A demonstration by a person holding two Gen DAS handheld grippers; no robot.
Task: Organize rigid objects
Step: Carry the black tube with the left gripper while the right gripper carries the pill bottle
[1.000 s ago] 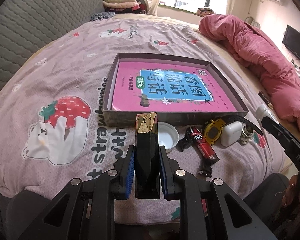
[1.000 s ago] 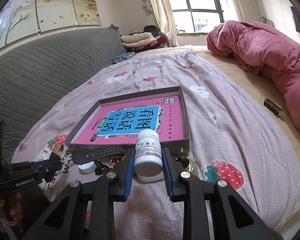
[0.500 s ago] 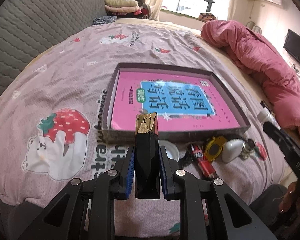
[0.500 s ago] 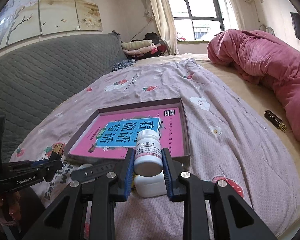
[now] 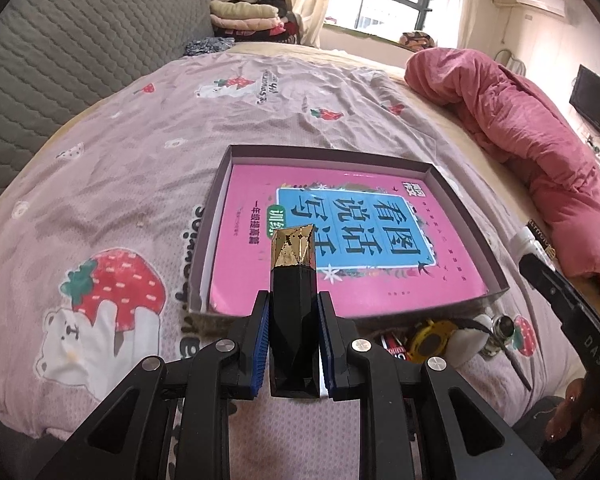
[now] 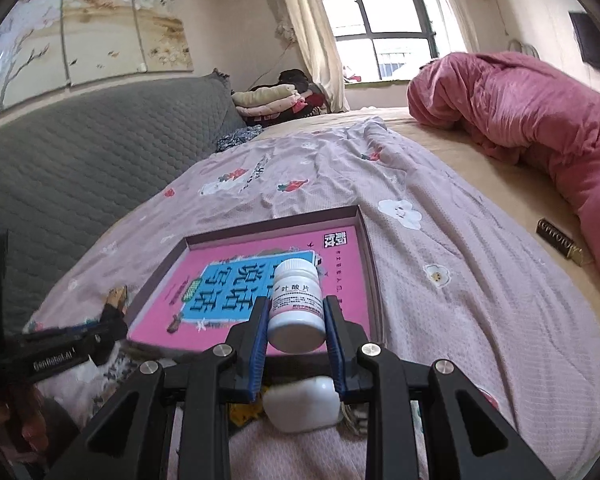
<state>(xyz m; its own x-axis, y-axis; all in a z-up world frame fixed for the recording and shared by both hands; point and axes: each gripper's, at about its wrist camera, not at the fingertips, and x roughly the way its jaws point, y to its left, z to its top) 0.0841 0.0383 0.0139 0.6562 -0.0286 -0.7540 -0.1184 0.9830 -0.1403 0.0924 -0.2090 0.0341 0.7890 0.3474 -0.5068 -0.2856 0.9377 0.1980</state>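
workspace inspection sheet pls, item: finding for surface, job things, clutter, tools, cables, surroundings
surface: bed sheet with strawberry print
job things: tray holding a pink book; black and gold case; pill bottle
clutter: yellow watch, white earbud case and small bits beside the tray
tools: left tool shut on the case; right tool shut on the bottle
cables: nothing seen
surroundings: pink duvet, grey headboard, window

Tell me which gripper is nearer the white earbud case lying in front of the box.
Right. The right gripper, holding the pill bottle, hangs directly over the earbud case. The left gripper, holding the black-and-gold tube, is off to the case's left, past the watch.
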